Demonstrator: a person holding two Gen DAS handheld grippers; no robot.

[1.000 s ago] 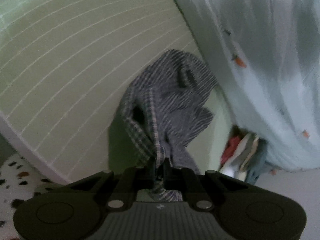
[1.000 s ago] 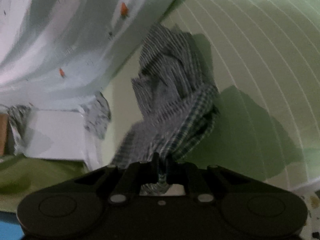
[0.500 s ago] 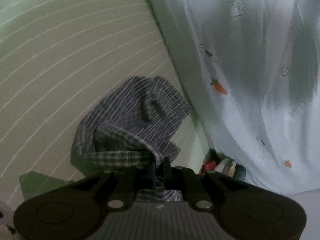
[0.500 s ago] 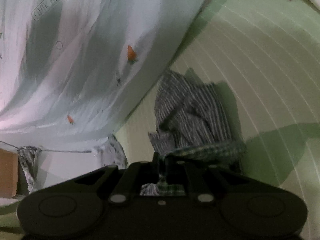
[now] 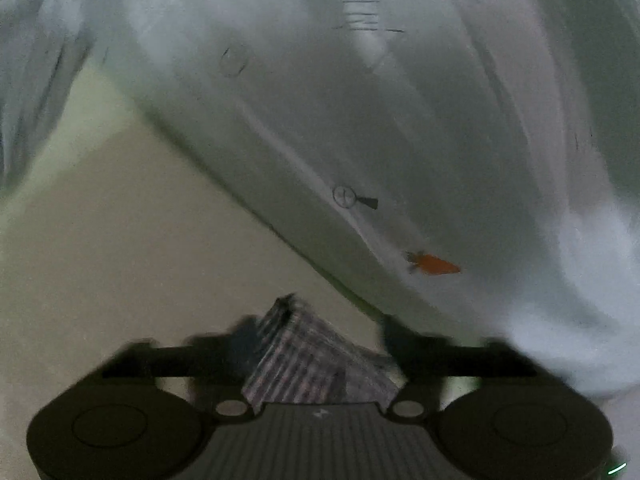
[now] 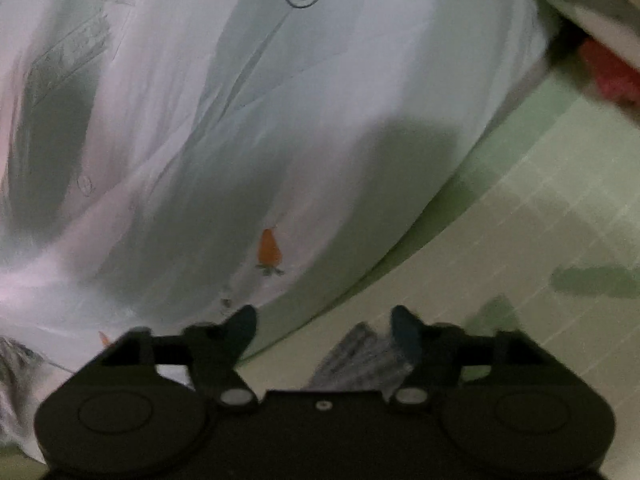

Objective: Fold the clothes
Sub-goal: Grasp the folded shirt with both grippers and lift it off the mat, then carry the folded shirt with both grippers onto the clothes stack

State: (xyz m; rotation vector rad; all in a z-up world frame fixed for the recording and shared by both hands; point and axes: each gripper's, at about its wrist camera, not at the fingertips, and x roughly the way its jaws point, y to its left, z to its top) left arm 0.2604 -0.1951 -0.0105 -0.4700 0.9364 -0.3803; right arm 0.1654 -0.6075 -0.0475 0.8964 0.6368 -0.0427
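Both grippers had just let go. The left gripper [image 5: 320, 344] stood with its jaws spread wide, having opened in the last half second, and the striped grey garment [image 5: 308, 364] lay bunched between them, close under the camera, with neither finger visibly pressing on it. In the right wrist view it was much the same: the right gripper [image 6: 324, 328] had just been opening too, and a corner of the same striped cloth [image 6: 360, 360] showed low between its jaws, nearer the right finger, though blur made it hard to tell whether it brushed that finger or lay just clear.

The garment rested on the pale green bed sheet [image 5: 120, 240], whose thin white lines showed more clearly on the right gripper's side. Just beyond it hung or lay a large white cloth printed with small carrots [image 5: 434, 265], filling most of both views; its edge ran diagonally near the garment. At the far upper right of the right wrist view something red [image 6: 612, 76] sat near the sheet's edge, too smeared to name.

To my eye the release was deliberate: the two held edges seemed to have been carried over and laid onto the rest of the garment, and opening both grippers together would let the fold settle evenly rather than drag to one side. How neat the result was I could not judge, since only a crumpled-looking part of the cloth showed.
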